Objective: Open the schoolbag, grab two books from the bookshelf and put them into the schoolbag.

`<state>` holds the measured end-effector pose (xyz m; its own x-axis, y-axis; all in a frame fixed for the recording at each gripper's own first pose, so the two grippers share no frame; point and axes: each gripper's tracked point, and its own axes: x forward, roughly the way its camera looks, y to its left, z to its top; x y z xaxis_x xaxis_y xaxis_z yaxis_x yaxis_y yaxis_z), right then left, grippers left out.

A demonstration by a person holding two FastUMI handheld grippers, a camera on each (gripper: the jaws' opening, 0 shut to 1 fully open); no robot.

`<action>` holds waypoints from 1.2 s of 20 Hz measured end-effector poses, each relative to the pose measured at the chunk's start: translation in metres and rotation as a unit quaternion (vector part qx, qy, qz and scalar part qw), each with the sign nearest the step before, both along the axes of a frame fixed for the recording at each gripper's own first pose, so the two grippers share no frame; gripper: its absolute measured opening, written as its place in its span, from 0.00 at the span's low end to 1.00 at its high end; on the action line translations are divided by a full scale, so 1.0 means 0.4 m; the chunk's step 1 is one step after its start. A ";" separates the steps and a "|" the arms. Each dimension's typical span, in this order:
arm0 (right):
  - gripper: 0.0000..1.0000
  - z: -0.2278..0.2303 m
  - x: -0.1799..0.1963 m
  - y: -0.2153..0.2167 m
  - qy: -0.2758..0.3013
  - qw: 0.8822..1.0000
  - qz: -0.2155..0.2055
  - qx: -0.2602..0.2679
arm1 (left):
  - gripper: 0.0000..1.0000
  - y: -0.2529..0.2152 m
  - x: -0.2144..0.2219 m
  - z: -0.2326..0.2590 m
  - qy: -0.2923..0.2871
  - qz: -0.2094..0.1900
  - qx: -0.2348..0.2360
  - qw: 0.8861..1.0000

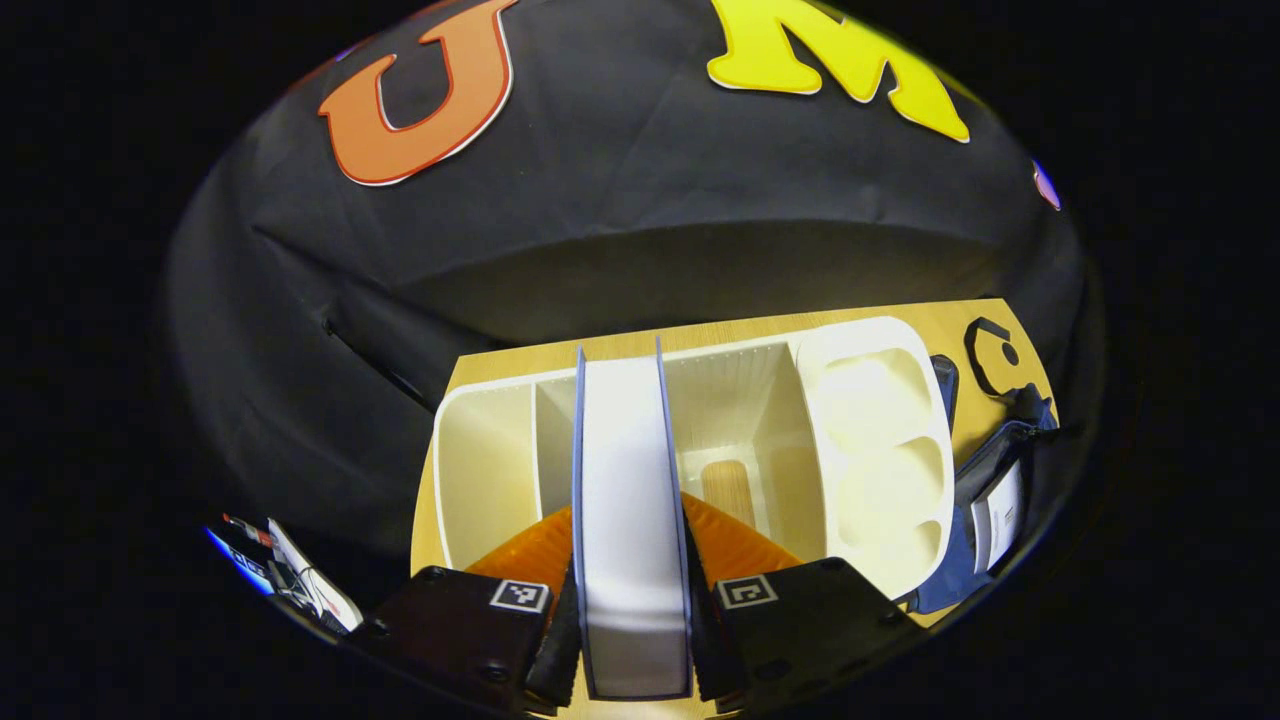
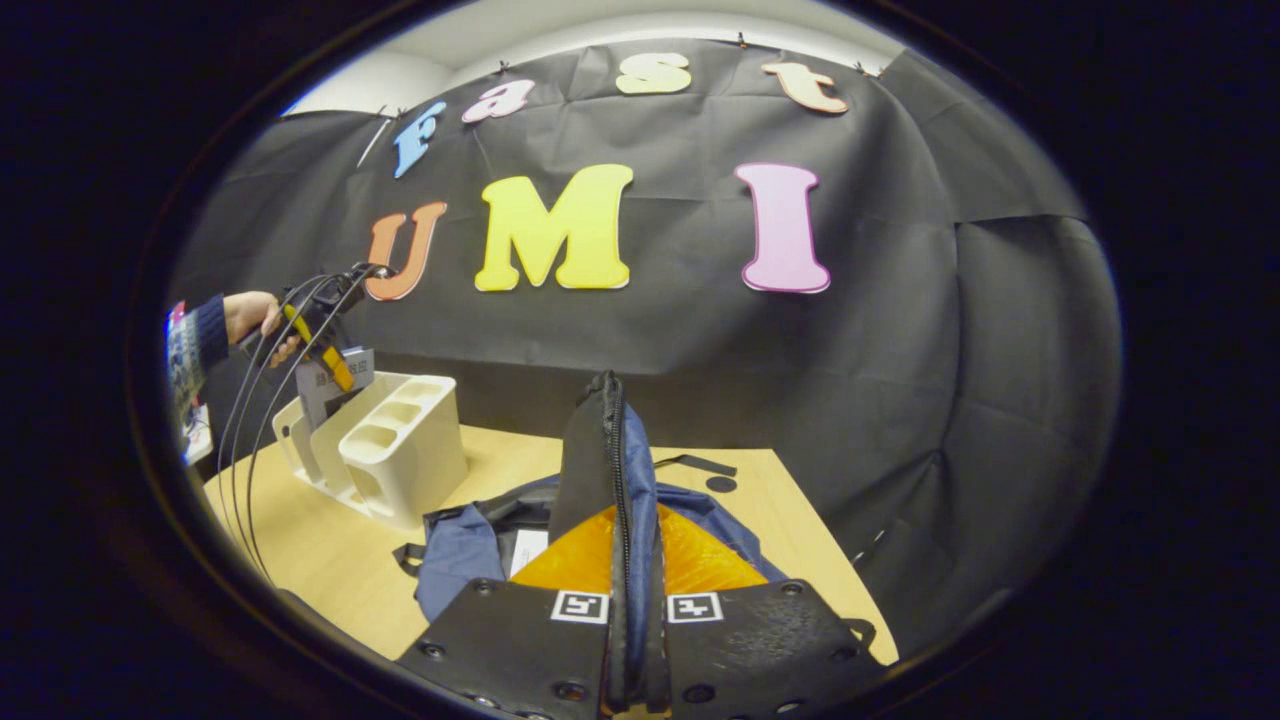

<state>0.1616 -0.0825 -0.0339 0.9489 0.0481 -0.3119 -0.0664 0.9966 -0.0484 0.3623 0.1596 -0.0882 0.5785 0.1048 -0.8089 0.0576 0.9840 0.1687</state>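
The book point(image 1: 632, 520) stands upright in the white bookshelf point(image 1: 500, 470), its page edge toward the camera and blue covers on either side — the left gripper point(image 1: 634, 640) pinches it, one finger against each cover. In the right gripper view a hand point(image 2: 252, 318) in a dark sleeve holds that gripper above the shelf, tilted down, cables looping from it. The right gripper point(image 2: 632, 660) is pressed together on the zipper edge of the blue schoolbag point(image 2: 600, 500), lifting the flap upright. Bag and shelf sit near each other on the pale wooden table point(image 2: 320, 550) — black cloth wall point(image 2: 900, 350) behind.
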 end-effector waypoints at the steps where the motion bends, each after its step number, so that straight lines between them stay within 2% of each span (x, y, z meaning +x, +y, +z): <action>1: 0.07 -0.004 -0.001 0.004 0.002 1.000 0.001 0.001 | 0.51 0.002 -0.005 -0.002 0.003 0.000 0.001 1.000; 3: 0.07 -0.005 -0.001 0.007 0.002 1.000 0.003 -0.002 | 0.42 -0.003 -0.017 0.003 -0.003 0.007 -0.007 1.000; 4: 0.06 -0.007 -0.001 0.010 0.001 1.000 0.005 -0.003 | 0.46 -0.008 -0.025 0.013 -0.014 0.008 -0.013 1.000; 9: 0.06 -0.028 0.005 0.020 0.006 1.000 0.008 -0.017 | 0.46 0.002 -0.122 0.085 -0.056 0.013 -0.033 0.998; 15: 0.07 -0.051 0.014 0.032 0.013 1.000 0.008 -0.026 | 0.46 0.035 -0.291 0.169 -0.115 0.056 -0.097 0.987; 21: 0.07 -0.056 0.024 0.046 0.020 0.999 0.008 -0.032 | 0.46 0.093 -0.462 0.147 -0.113 0.093 -0.139 0.979; 24: 0.07 -0.054 0.028 0.060 0.023 0.999 0.011 -0.040 | 0.46 0.092 -0.538 0.120 -0.097 0.119 -0.193 0.969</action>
<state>0.1727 -0.0584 -0.0556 0.9327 0.0426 -0.3582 -0.0929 0.9879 -0.1243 0.1471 0.1965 -0.0403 0.7198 -0.0350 -0.6933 -0.1755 0.9571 -0.2305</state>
